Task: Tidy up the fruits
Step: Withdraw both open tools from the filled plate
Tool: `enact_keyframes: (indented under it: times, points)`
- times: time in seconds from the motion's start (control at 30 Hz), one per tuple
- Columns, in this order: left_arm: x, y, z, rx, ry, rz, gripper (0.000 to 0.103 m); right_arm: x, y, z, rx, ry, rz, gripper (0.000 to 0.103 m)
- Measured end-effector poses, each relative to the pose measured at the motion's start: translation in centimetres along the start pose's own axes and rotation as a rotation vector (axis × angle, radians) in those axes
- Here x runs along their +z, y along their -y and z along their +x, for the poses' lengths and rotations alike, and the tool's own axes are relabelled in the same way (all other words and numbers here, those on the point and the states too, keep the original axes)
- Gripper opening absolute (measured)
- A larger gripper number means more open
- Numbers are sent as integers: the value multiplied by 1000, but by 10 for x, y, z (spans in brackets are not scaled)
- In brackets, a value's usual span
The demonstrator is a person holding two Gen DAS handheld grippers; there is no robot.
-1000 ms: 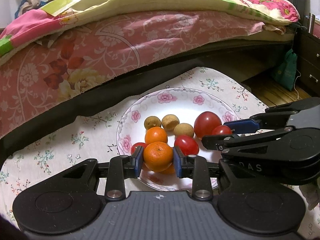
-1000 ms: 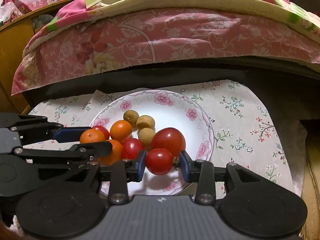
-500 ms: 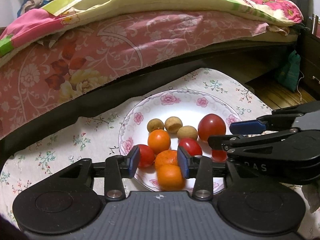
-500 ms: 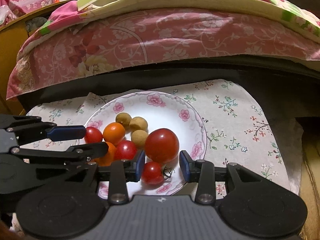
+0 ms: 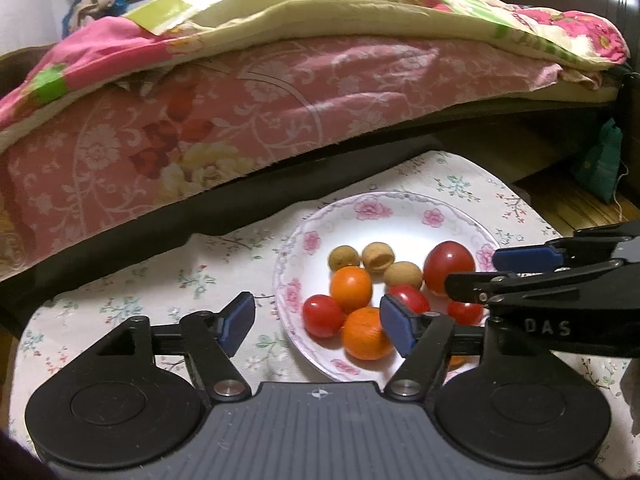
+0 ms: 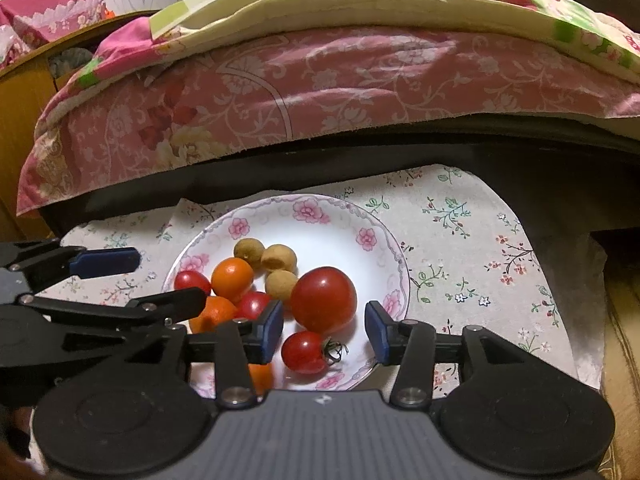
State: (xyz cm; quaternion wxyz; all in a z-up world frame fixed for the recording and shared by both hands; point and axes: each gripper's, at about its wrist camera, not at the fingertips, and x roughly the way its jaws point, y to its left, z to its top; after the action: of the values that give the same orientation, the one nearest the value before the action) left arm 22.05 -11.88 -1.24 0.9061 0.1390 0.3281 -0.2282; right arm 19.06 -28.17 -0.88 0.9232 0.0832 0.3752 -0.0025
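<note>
A floral white plate (image 5: 400, 208) (image 6: 312, 210) holds the fruit: oranges (image 5: 351, 289) (image 6: 232, 278), red tomatoes including a big one (image 5: 448, 266) (image 6: 323, 299), and three brown longans (image 5: 378, 257) (image 6: 278, 258). My left gripper (image 5: 318, 326) is open and empty, held above the plate's near left rim; an orange (image 5: 366, 338) lies below it. My right gripper (image 6: 325, 332) is open and empty above a small stemmed tomato (image 6: 304, 352) lying on the plate's near side. Each gripper shows in the other's view.
The plate sits on a floral cloth (image 5: 168, 280) (image 6: 480, 240) over a low table. A bed with pink floral covers (image 5: 240, 92) (image 6: 340, 84) rises close behind. A wooden floor and a green bag (image 5: 596, 168) are at the right.
Both grippers opened wide and let go: the left dropped its orange and the right its small tomato onto the plate. Both pulled back a little.
</note>
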Motion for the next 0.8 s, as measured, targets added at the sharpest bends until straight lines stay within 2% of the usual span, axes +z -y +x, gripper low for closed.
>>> enact_keyframes:
  times: [0.23,0.4,0.47,0.8]
  points:
    - [-7,-3,-16,87,11,-2,88,2,-8,-17,11,25,-4,61]
    - [-14,-3,-39,158,24,-10,103,-2,-18,-41,2,36,-37,61]
    - [-18,0,-50,188,42,10,103,-5,-19,-52,5,41,-34,62]
    - [-34,13,-104,161,57,-28,103,-39,-24,-110,13,62,21,65]
